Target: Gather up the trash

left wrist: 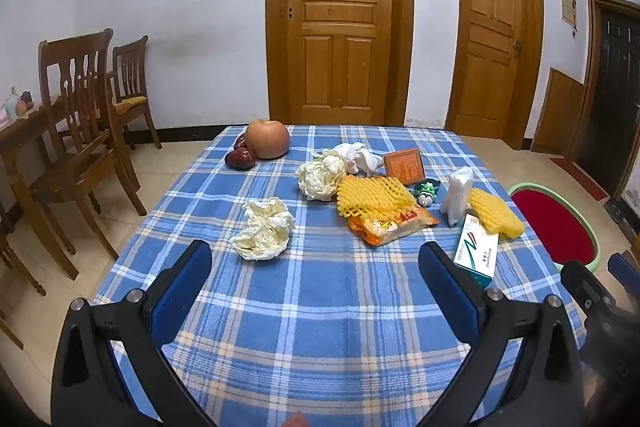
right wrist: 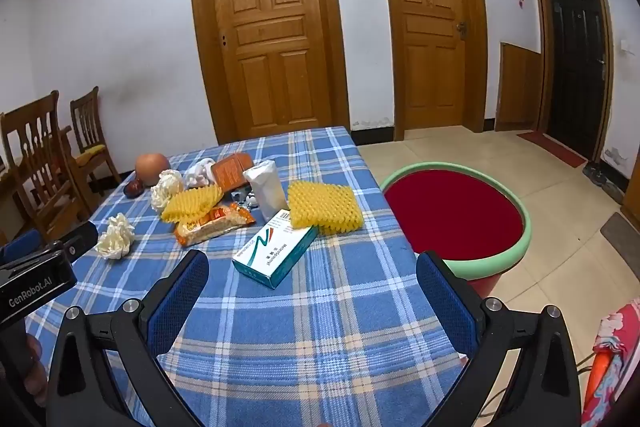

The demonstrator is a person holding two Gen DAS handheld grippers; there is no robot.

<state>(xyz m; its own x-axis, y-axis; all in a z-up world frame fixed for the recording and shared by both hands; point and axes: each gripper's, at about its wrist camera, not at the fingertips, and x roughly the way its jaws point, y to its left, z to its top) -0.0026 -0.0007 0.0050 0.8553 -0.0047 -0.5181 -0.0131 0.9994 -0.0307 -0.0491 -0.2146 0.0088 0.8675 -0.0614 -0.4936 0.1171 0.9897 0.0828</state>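
Trash lies on a blue plaid tablecloth (left wrist: 320, 307): two crumpled paper balls (left wrist: 264, 229) (left wrist: 321, 175), two yellow foam fruit nets (left wrist: 374, 195) (left wrist: 496, 213), an orange snack wrapper (left wrist: 390, 225), a white-and-teal carton (left wrist: 476, 251) (right wrist: 274, 251) and white tissue (left wrist: 358, 155). A red bin with a green rim (right wrist: 456, 215) stands on the floor right of the table. My left gripper (left wrist: 316, 259) is open and empty, near the closer paper ball. My right gripper (right wrist: 312, 267) is open and empty, just before the carton.
An apple (left wrist: 268, 139) and red dates (left wrist: 240, 158) sit at the table's far left. An orange box (left wrist: 404, 166), a small green toy (left wrist: 426, 191) and a white packet (left wrist: 458, 195) lie among the trash. Wooden chairs (left wrist: 80, 131) stand to the left.
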